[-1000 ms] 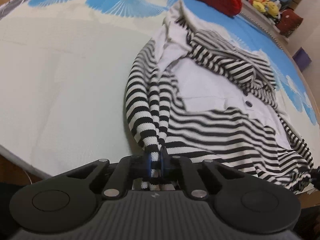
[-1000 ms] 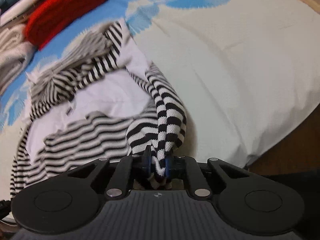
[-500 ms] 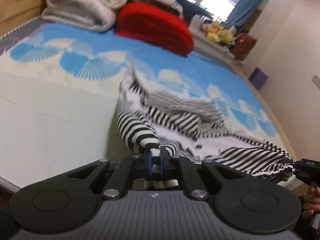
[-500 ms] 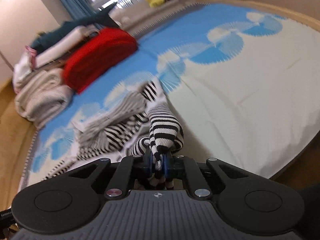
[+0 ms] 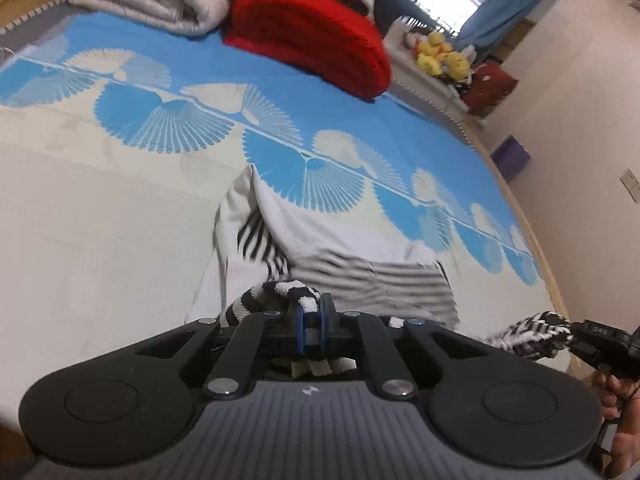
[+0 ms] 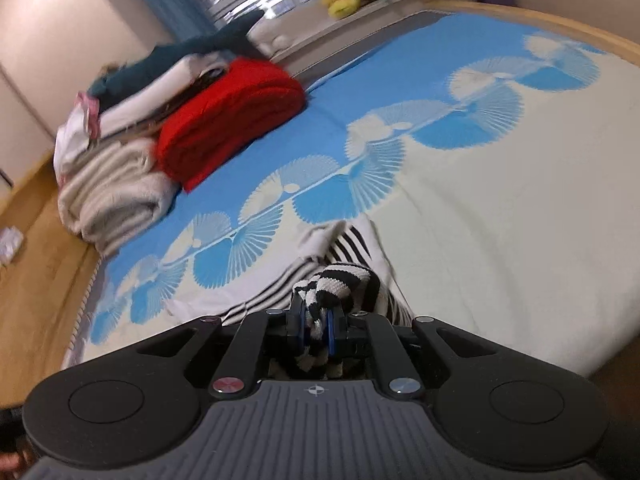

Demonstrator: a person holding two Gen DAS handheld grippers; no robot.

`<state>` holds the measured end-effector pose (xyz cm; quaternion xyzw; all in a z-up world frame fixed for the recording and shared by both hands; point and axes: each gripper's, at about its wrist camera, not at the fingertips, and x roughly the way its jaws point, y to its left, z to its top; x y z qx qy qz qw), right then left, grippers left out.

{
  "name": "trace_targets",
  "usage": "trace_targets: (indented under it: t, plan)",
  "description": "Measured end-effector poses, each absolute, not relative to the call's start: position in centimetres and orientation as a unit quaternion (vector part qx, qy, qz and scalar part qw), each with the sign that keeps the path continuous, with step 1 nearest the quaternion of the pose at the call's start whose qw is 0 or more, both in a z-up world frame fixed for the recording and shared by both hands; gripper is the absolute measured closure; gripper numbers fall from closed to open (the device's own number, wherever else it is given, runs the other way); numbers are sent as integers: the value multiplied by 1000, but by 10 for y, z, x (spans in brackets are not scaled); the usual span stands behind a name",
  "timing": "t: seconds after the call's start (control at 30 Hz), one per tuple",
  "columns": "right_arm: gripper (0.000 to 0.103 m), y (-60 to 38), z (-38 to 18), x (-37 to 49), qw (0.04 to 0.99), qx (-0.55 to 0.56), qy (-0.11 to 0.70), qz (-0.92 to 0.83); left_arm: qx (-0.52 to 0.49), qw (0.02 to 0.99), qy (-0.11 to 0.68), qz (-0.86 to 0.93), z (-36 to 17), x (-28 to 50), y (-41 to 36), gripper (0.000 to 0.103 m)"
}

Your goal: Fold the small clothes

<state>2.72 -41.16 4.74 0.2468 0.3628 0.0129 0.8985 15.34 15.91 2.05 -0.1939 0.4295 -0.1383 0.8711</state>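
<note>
A small black-and-white striped garment point(image 5: 340, 268) with white panels hangs between my two grippers above the bed, its far end trailing on the sheet. My left gripper point(image 5: 312, 320) is shut on one striped cuff. My right gripper point(image 6: 316, 326) is shut on the other striped cuff point(image 6: 340, 280). In the left wrist view the right gripper point(image 5: 576, 336) shows at the right edge, its jaws clamped on striped cloth and a hand below it.
The bed sheet point(image 5: 100, 240) is cream near me and blue with white fan shapes further back. A folded red blanket point(image 5: 304, 36) and beige blankets point(image 6: 112, 196) are stacked at the far end. Yellow plush toys point(image 5: 440, 60) sit by the window.
Both grippers have risen with the cuffs still clamped, lifting the garment off the sheet. The views tilted up from the bed surface toward the blankets and window.
</note>
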Motion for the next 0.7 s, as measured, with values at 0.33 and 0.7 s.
trace_targets:
  t: [0.33, 0.7]
  plan:
    - [83, -425, -52, 193, 854, 268, 445, -5, -334, 827, 443, -90, -58, 272, 194, 86]
    - [66, -446, -38, 194, 872, 288, 394, -39, -220, 859, 442, -135, -53, 266, 164, 62]
